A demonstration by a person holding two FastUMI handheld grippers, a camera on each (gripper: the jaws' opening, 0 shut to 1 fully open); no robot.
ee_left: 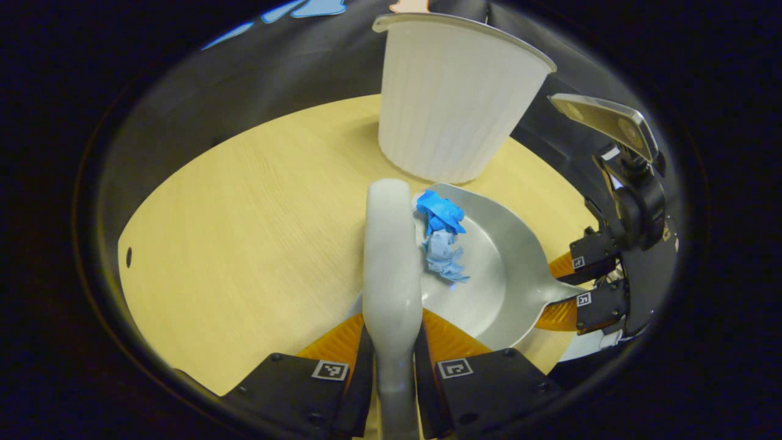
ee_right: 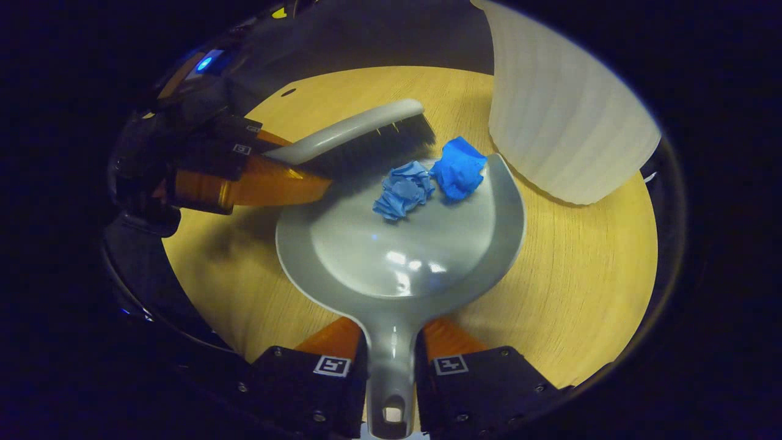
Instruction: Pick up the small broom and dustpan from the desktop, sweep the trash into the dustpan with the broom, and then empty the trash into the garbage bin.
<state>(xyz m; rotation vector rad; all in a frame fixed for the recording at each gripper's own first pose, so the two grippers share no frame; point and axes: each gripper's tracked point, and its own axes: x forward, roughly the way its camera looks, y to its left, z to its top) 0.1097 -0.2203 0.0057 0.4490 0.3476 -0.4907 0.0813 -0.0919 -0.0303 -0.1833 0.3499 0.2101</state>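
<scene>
— Dustpan (ee_right: 403,244) first: what does it look like from where you stand?

— Grey, glossy, a rounded scoop with a raised rim, lying flat on the pale wooden desktop (ee_right: 580,287). Its open lip sits just beside the foot of the white ribbed garbage bin (ee_right: 568,116). The right gripper (ee_right: 392,366) has its jaws closed on the dustpan's narrow handle, one finger pressing each side.

— And the bin itself?

— Largest thing there, upright, flaring toward the top, standing on the desktop past the dustpan's lip.

— The broom?

— Broom (ee_right: 366,137) has a light grey curved back and dark bristles. It lies across the dustpan's edge, on the side away from the bin, bristles at the pan. The left gripper (ee_left: 391,366) is clamped on its handle, both fingers tight against it.

— Trash?

— Two crumpled blue paper wads inside the dustpan near its lip. The paler wad (ee_right: 403,189) touches the brighter blue wad (ee_right: 459,166), which lies nearer the bin.
</scene>
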